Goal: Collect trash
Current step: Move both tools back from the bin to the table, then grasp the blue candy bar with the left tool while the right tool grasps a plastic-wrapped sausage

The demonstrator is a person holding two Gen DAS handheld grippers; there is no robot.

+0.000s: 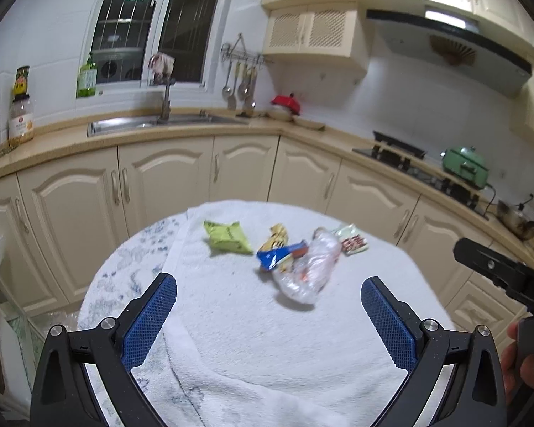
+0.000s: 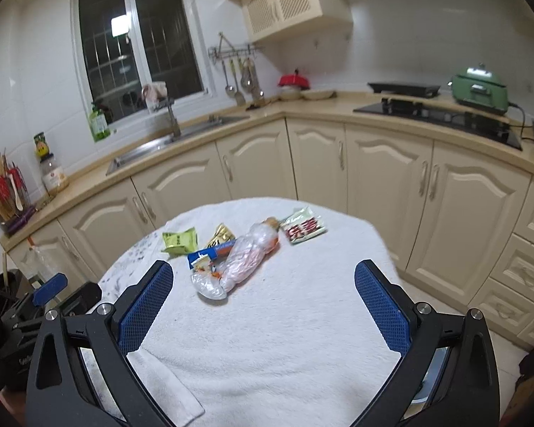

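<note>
Both claws — left gripper [image 1: 268, 290], right gripper [image 2: 263, 274] — spread wide, holding nothing. The crushed bottle [image 1: 308, 267] hides part of the blue wrapper [image 1: 279, 254]; print blurred. Only the right view reads the red-lettered packet [image 2: 304, 229] near the table's [image 2: 302, 320] far edge.

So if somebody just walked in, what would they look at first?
Probably the little heap of trash in the middle of the white towel on the round table: a crushed clear plastic bottle, a green snack packet to its left, and a red-and-white wrapper at the far right. Next, the two open grippers with blue pads, left gripper and right gripper, hovering just short of the pile.
</note>
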